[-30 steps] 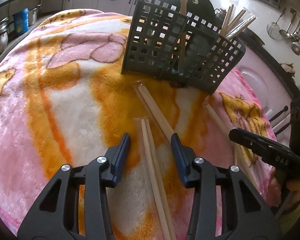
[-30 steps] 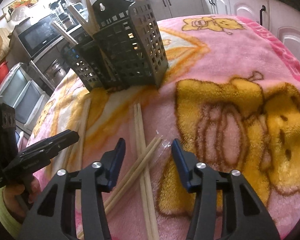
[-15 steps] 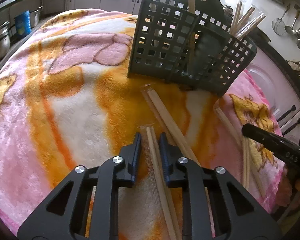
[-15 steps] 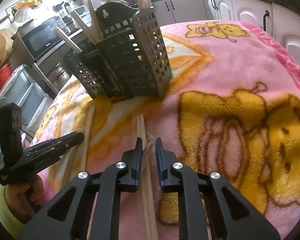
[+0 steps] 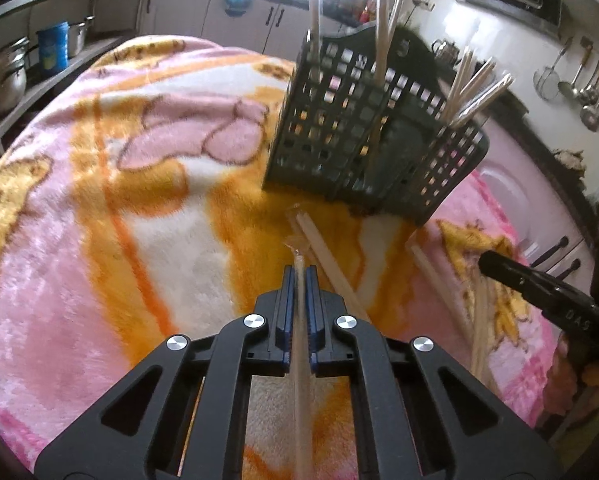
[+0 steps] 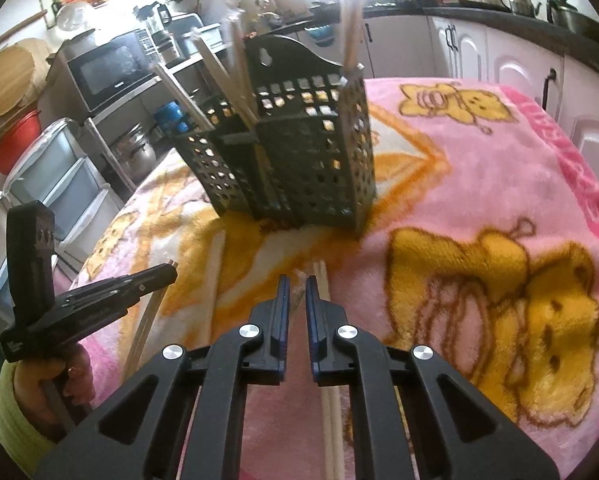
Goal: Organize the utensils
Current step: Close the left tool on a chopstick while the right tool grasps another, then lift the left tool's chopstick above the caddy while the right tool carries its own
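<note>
A pink-and-orange blanket (image 5: 99,208) covers your bench. Your left tool (image 5: 299,276) has just clamped a wrapped chopstick pair (image 5: 301,356), with the dark utensil basket (image 5: 363,148) at one o'clock. Your right tool (image 6: 294,286) has just narrowed to a slit on crinkled clear wrap (image 6: 298,294); loose chopsticks (image 6: 322,280) lie just beside it.

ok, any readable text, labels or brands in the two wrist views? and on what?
"DAS": white letters on the side of the right gripper, seen from the left wrist view.
Small pale marking on the body of the left gripper: too blurred to read.
Brand mark on the microwave door: too small to read.
Darker pink shapes along the blanket border: possibly letters, unreadable.
</note>
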{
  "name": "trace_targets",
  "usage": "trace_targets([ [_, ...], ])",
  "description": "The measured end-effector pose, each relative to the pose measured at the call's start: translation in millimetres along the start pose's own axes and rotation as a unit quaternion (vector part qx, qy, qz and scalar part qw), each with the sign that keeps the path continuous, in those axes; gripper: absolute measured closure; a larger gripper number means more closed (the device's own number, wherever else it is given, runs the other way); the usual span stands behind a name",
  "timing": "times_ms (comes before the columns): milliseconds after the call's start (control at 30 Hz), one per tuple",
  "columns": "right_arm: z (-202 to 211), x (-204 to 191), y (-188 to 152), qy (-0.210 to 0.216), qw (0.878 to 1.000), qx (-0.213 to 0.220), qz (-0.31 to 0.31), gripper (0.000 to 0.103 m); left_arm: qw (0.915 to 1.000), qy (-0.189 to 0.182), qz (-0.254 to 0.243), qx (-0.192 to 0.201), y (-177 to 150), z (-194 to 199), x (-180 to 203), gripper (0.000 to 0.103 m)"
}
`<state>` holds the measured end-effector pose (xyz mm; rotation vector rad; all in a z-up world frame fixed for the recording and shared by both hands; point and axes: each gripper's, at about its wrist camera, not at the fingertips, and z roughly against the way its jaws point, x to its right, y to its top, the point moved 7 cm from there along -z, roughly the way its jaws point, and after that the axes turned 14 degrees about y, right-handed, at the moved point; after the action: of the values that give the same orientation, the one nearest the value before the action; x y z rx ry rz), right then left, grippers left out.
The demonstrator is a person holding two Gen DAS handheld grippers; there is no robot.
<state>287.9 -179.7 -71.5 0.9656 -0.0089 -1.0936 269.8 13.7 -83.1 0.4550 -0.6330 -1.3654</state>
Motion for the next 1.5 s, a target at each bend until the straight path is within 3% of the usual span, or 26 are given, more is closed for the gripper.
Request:
trace_targets([
  [300,8.4,-29.6,13.1,0.005,0.999,0.011,0.035,0.096,0.9985,-0.016,0.028,0.045,19.5,32.6,-11.5,0.102],
  [733,24.5,-64.4,40.4,0.009,0.996,0.045,0.076,0.097,0.9958,-0.018,0.04,0.08,42.0,62.2,-28.2,0.102],
  [1133,46.3,-82.3,74.2,0.011,0.991,0.088,0.101,0.098,0.9921,-0.033,0.022,0.119,84.3,93.5,-14.1,0.102],
  [1500,72.2,-75.8,111.4,-0.004,0.985,0.131,0.108,0.098,0.9876,-0.058,0.001,0.146,123.1,110.6,15.3,0.102],
])
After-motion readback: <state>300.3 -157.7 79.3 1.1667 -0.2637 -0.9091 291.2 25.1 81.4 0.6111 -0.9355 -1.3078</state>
